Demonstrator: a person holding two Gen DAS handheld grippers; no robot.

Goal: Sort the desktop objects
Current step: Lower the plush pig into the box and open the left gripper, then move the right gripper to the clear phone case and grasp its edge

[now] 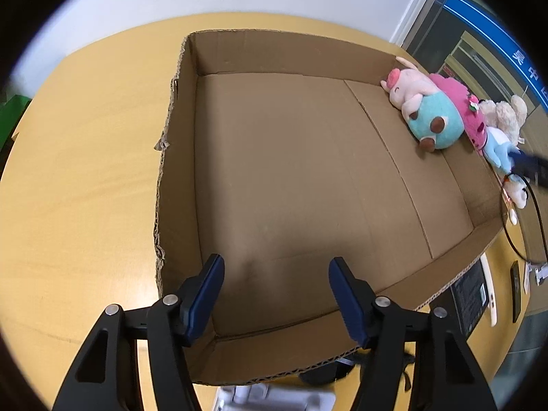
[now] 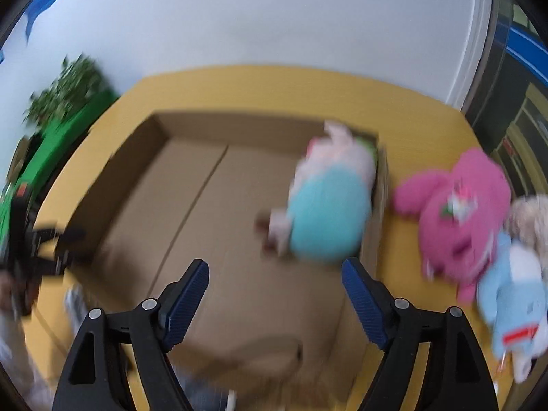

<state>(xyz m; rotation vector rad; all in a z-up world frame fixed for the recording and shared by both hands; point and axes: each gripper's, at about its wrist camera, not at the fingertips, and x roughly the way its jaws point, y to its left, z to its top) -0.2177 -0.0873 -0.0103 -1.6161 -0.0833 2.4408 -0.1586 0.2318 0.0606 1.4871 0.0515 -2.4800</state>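
Both claws, left [image 1: 275,294] and right [image 2: 275,299], spread wide, pinching nothing, over an open cardboard box [image 1: 274,178]; pink-and-teal plush pig [image 2: 328,212] lies inside, ahead-right of the right claw.

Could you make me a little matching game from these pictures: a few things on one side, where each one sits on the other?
Things:
1. teal pig toy
2. pink toy
3. left claw
4. plant

Places or states:
A. open, holding nothing, over the box
B. on the table, outside the box
C. off the table, by the wall
D. inside the box, in a corner

Pairs: 1-D, 2-B, 3-A, 4-C
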